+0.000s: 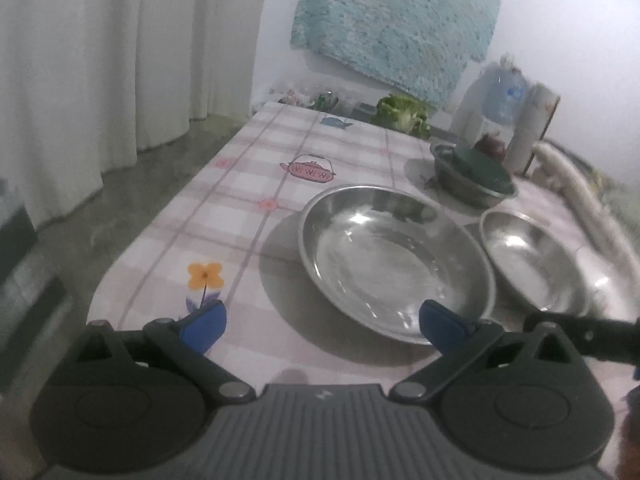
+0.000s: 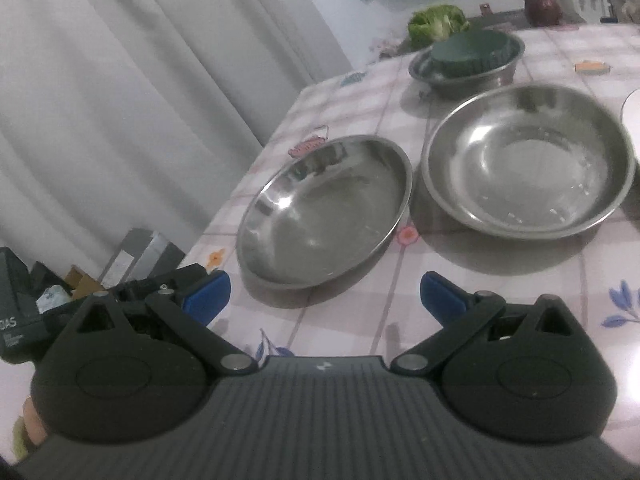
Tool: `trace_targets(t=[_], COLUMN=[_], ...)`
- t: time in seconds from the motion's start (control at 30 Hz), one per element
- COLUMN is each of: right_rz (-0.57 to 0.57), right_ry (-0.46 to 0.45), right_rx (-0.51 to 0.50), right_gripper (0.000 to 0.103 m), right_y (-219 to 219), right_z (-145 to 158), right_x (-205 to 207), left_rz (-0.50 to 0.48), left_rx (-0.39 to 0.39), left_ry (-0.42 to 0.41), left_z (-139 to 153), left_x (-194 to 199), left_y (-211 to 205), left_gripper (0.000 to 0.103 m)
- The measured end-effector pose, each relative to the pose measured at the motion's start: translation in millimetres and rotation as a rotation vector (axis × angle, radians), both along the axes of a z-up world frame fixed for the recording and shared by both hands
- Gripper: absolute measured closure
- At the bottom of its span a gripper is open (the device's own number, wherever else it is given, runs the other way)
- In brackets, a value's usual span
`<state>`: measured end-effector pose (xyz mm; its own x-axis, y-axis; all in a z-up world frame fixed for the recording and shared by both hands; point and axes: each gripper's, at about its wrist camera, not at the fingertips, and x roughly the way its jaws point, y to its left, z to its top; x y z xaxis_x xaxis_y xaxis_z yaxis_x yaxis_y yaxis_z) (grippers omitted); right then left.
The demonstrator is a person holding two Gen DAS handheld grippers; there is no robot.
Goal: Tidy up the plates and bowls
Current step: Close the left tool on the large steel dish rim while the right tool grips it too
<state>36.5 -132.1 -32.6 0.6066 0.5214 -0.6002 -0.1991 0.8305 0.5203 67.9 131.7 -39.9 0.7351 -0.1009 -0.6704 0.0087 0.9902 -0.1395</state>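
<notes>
Two empty steel dishes sit side by side on the checked tablecloth. The shallow steel plate (image 1: 396, 264) (image 2: 324, 212) is on the left and the deeper steel bowl (image 1: 536, 264) (image 2: 528, 164) on the right. Behind them a small steel bowl (image 1: 472, 188) (image 2: 472, 76) holds a dark green round object (image 2: 468, 54). My left gripper (image 1: 323, 328) stands open at the plate's near rim, its right fingertip (image 1: 442, 330) over that rim. My right gripper (image 2: 324, 298) is open too, just short of the plate, holding nothing.
The table's left edge (image 1: 168, 216) drops to a grey floor by white curtains (image 2: 140, 80). Lettuce (image 1: 404, 114) (image 2: 438, 20), a red onion (image 2: 542, 8), a water bottle (image 1: 502, 92) and a paper roll (image 1: 528, 128) stand at the back. A white dish rim (image 2: 632, 116) shows far right. Boxes (image 2: 140, 256) lie below.
</notes>
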Motion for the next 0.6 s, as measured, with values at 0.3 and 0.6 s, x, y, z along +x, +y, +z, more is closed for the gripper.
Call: trace_targets(t=[0.3, 0.6], right_rz=[-0.091, -0.109], right_ry=[0.016, 0.036], right_rx=[-0.036, -0.052], right_gripper=[0.021, 0.059], right_y=[5, 7], right_z=[-26, -49], right_x=[36, 58], left_rz=[-0.015, -0.010], left_rx=[0.144, 0.210], left_ry=[-0.006, 0.039], left_z=[-18, -32], left_x=[44, 62], left_y=[-18, -26], left_gripper=[0.015, 0.037])
